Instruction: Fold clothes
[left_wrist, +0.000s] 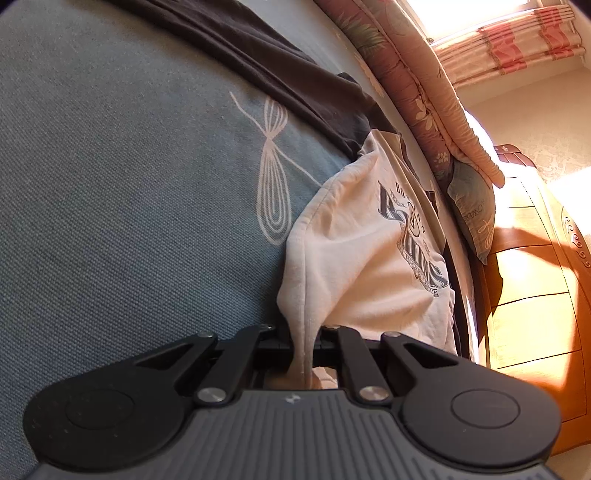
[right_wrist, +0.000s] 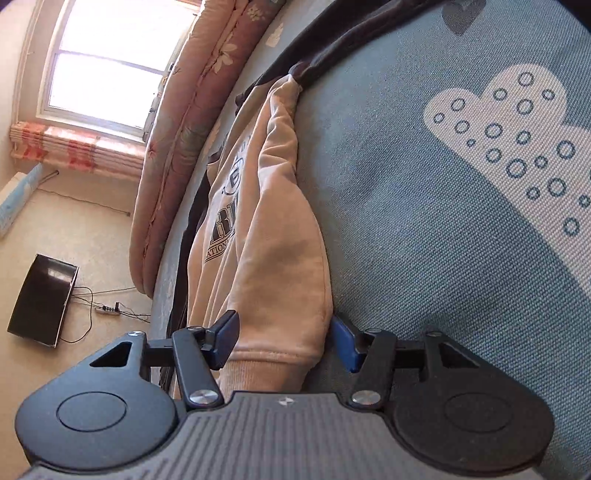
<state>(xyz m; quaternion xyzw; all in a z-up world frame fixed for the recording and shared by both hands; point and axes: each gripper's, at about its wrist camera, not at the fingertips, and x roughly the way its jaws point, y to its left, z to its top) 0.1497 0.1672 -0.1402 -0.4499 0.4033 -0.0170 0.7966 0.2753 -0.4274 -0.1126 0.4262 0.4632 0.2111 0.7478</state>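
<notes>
Blue-grey woven bed cover (left_wrist: 110, 184) carries the cream printed cotton sweatshirt (left_wrist: 362, 258), beside a dark brown garment (left_wrist: 258, 62). My left gripper (left_wrist: 303, 341) is clamped on the sweatshirt's fabric fold. My right gripper (right_wrist: 284, 341) stands apart, straddling the sweatshirt's ribbed cuff (right_wrist: 273, 363).

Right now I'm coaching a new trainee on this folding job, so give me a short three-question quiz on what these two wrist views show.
1. True or false: the left gripper is clamped on a fold of the cream sweatshirt.
2. What lies between the right gripper's blue pads? A) a dark garment B) the sweatshirt's ribbed cuff end C) a pillow
3. Name the white kitchen tool printed on the blue-grey bedspread in the left wrist view.

Key: 1 true. 2 B; the pads stand apart on either side of the cuff, not pressing it. 3 a whisk.
</notes>
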